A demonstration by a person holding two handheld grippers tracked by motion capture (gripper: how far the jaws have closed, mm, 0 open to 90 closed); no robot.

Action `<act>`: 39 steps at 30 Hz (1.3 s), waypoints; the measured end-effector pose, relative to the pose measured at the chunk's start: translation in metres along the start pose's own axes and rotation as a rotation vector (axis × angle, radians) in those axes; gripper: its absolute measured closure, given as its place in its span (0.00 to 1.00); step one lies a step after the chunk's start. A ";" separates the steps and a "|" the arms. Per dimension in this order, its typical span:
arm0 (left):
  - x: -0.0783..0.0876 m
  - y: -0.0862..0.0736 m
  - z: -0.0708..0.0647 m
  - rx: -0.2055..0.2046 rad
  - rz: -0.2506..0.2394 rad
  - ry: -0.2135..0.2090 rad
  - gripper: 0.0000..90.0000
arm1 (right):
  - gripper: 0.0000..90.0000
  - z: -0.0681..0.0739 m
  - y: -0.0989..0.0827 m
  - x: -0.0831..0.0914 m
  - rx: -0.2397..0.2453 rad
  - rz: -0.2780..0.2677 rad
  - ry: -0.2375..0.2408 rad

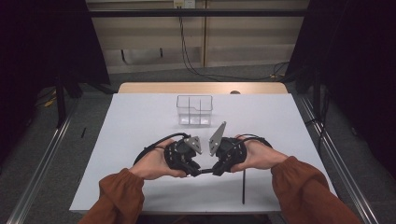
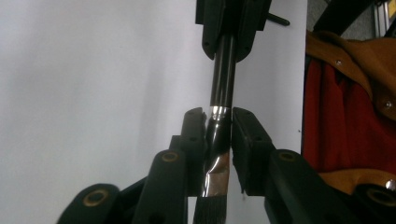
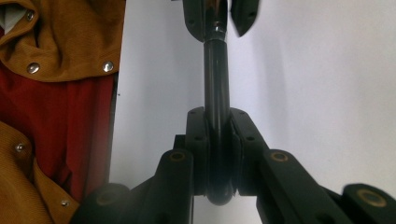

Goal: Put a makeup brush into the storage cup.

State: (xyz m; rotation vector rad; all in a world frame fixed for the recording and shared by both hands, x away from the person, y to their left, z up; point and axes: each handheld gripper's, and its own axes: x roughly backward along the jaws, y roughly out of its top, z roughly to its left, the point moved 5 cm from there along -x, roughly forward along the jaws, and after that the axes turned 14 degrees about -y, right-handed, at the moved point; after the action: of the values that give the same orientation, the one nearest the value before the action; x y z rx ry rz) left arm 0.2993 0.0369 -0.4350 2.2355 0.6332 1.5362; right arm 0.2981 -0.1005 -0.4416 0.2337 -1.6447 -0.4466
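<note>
At lower centre of the high view, my 2 grippers, left gripper (image 1: 198,171) and right gripper (image 1: 214,170), both clamp 1 brush (image 2: 219,140); transfer to the clear organiser (image 1: 194,110) remains.

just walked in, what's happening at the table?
A person holds a black brush between two handheld grippers, just above the white table. The left gripper is clamped near the metal ferrule, bristles toward its camera; the right gripper is clamped on the rounded handle end. A clear divided container stands farther back, and a thin black stick lies near the right forearm.
</note>
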 end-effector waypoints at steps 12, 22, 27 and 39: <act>0.003 -0.007 0.009 0.036 -0.116 0.068 0.43 | 0.89 -0.002 -0.001 0.004 -0.014 -0.031 -0.017; 0.009 -0.013 0.013 0.067 -0.163 0.142 0.13 | 0.89 -0.005 -0.008 0.002 -0.052 -0.033 -0.020; 0.017 -0.019 0.014 0.092 -0.214 0.176 0.07 | 0.89 -0.005 -0.012 0.003 -0.068 -0.035 -0.023; 0.029 -0.040 0.009 0.106 -0.288 0.226 0.04 | 0.89 -0.004 -0.019 0.006 -0.094 -0.066 -0.050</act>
State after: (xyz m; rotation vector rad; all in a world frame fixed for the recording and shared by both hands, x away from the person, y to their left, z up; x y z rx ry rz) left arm 0.3103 0.0858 -0.4360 1.9497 1.0746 1.6479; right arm 0.2994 -0.1202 -0.4438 0.2092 -1.6639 -0.5825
